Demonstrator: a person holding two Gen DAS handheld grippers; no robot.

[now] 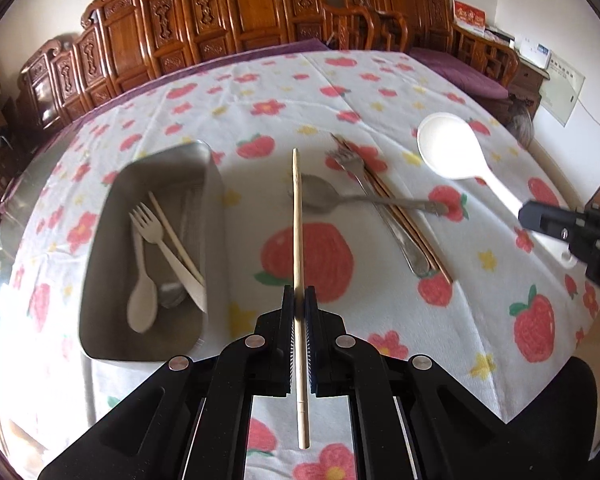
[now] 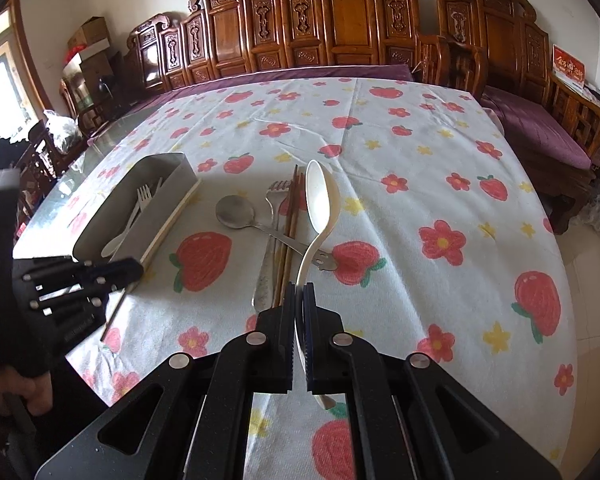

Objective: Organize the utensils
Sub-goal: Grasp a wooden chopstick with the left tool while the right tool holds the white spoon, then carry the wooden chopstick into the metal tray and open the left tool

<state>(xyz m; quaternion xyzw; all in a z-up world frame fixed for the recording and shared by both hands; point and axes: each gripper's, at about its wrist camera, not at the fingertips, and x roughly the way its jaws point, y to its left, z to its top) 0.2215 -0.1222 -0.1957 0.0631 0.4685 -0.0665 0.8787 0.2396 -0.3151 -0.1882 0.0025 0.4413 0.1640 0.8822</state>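
Left wrist view: the left gripper [image 1: 299,300] has its jaws closed narrow on a pale wooden chopstick [image 1: 298,240], which runs straight forward between the pads and stands clear above the tablecloth [image 1: 380,92], a white cloth printed with red flowers and strawberries. To the left sits a grey metal tray [image 1: 100,280] holding a cream plastic fork [image 1: 156,240], a cream plastic spoon [image 1: 142,300], a second pale chopstick [image 1: 176,236] and some blurred metal pieces that cannot be made out. Ahead on the cloth lies a metal spoon [image 1: 320,196], its handle crossing a metal fork [image 1: 364,184] that lies beside a pair of brown chopsticks [image 1: 404,216]. Far right, the right gripper [image 1: 540,218] holds the handle of a white ladle [image 1: 448,148] — bowl facing up, off the cloth. Right wrist view: the right gripper [image 2: 299,292] has its jaws pinched tight on the curved handle of the white ladle [image 2: 320,200], bowl pointing forward and raised above the table. Under it lie the metal spoon [image 2: 236,210], the metal fork [image 2: 274,200] and the brown chopsticks [image 2: 292,216], touching one another. The tray [image 2: 156,200] stands to the left with the plastic fork [image 2: 143,196] inside; the left gripper [image 2: 132,270] holds the chopstick [image 2: 168,224] just beside the tray's near wall — carved wooden chairs [image 2: 340,20] line the far side.
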